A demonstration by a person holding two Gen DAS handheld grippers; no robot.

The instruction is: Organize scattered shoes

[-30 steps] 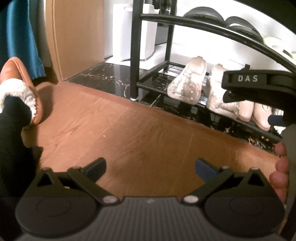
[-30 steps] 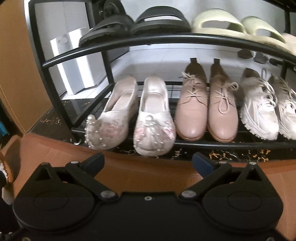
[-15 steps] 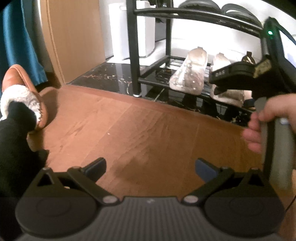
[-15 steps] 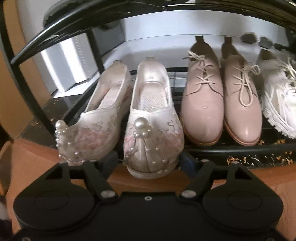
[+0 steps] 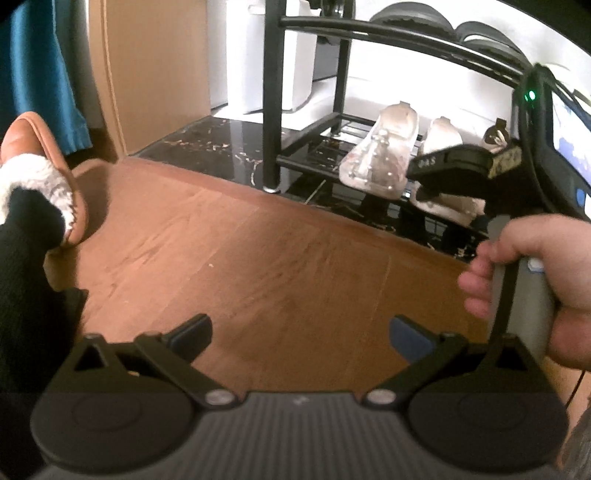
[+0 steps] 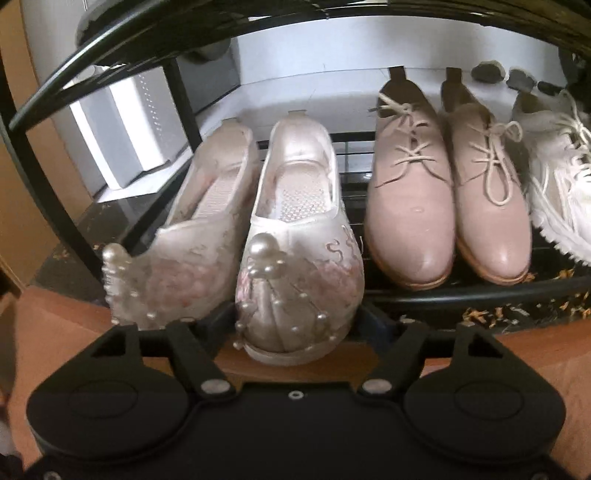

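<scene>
Since a second ago the right claw (image 6: 295, 325) has come forward and down to the lower shelf, from hanging back over the floor to straddling the toe of the right-hand pearl-trimmed shoe (image 6: 299, 266); its jaws, then spread wide, are closing now, one finger on each side of that toe, though whether the pads press on it yet cannot be told. The left claw (image 5: 301, 338) hangs where it was, open and empty above the wooden floor (image 5: 258, 266).

The black metal shoe rack (image 6: 92, 48) fills the right wrist view, standing on dark speckled stone at the edge of the wood. On its lower shelf, from left to right, sit the left pearl-trimmed shoe (image 6: 192, 236), angled with its toe turned away from its mate, then the straddled shoe, whose toe juts past the shelf's front bar, then a pair of pink lace-up shoes (image 6: 447, 206) side by side, then a white sneaker (image 6: 557, 184) at the frame's edge. Dark sandals (image 5: 443, 26) lie on the upper shelf in the left wrist view.

In that view a hand (image 5: 535, 273) grips the right tool's handle, and a tan fleece-lined slipper (image 5: 40, 173) is worn on a foot at the far left, on the wood floor.
</scene>
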